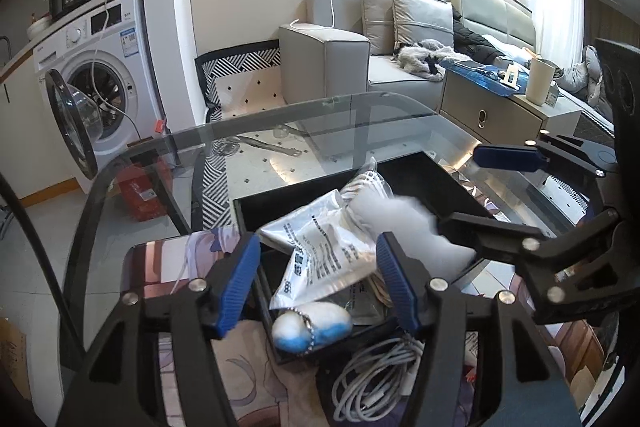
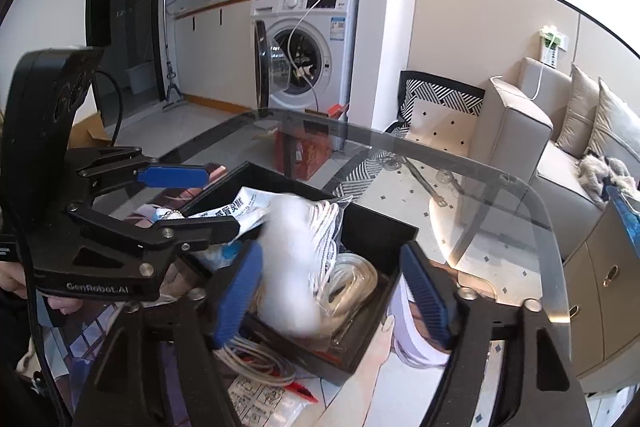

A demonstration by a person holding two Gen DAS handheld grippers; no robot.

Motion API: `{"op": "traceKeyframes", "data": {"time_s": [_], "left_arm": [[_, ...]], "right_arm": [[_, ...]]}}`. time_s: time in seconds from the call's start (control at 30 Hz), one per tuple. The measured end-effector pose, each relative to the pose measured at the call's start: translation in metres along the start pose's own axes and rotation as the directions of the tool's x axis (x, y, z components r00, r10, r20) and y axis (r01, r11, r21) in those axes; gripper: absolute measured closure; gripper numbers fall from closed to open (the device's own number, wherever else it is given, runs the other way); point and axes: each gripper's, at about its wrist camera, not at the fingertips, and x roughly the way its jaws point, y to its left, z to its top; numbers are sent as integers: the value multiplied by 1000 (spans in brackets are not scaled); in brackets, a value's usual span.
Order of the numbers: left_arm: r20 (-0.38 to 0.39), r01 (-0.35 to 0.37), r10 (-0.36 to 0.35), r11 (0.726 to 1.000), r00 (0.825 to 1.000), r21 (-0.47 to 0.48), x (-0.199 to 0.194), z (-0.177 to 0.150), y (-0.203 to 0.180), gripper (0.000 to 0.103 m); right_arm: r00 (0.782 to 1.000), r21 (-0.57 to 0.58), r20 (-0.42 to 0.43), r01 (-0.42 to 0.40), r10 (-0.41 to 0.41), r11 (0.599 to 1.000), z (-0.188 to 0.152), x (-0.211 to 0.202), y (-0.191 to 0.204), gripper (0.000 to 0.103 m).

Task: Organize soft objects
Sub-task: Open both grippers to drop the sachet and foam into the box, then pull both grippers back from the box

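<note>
On the round glass table sits a shallow black rectangular tray. A blurred white fluffy soft object lies in it among plastic packets. Near me, my left gripper stands released, nothing pressed between its blue pads. My right gripper gapes open around the fluff.

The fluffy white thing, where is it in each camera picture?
Left wrist view: the fluffy white thing is right of centre, blurred, in the black tray.
Right wrist view: it is at lower centre, between the right gripper's open blue fingers.
Shared landmark: the washing machine.
</note>
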Motion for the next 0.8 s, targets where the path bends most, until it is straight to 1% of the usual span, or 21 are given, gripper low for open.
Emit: {"op": "traceKeyframes", "data": {"time_s": [0.03, 0.07, 0.1, 0.17, 0.27, 0.5, 0.8], "left_arm": [[4, 0, 0, 1000, 1000, -7, -3, -1, 1, 39], [8, 1, 0, 1000, 1000, -14, -6, -2, 2, 28], [19, -4, 4, 1000, 1000, -27, -11, -3, 3, 13], [59, -6, 9, 999, 998, -50, -22, -6, 6, 7], [90, -2, 9, 997, 996, -81, -39, -9, 9, 0], [124, -25, 38, 994, 991, -110, -66, -21, 12, 0], [115, -45, 59, 991, 992, -128, -81, -41, 12, 0]], "right_arm": [[1000, 6, 4, 1, -1, 1000, -2, -4, 0, 17], [1000, 12, 11, 4, -4, 1000, -4, -9, 1, 13], [1000, 16, 15, 3, -3, 1000, -6, -14, 1, 8], [1000, 31, 23, -4, 3, 1000, -10, -22, 2, 1], [999, 54, 45, -6, 4, 999, -17, -35, 5, 0], [999, 73, 50, 0, -4, 997, -31, -53, 16, 0], [1000, 101, 20, 5, -7, 995, -46, -58, 20, 0]]}}
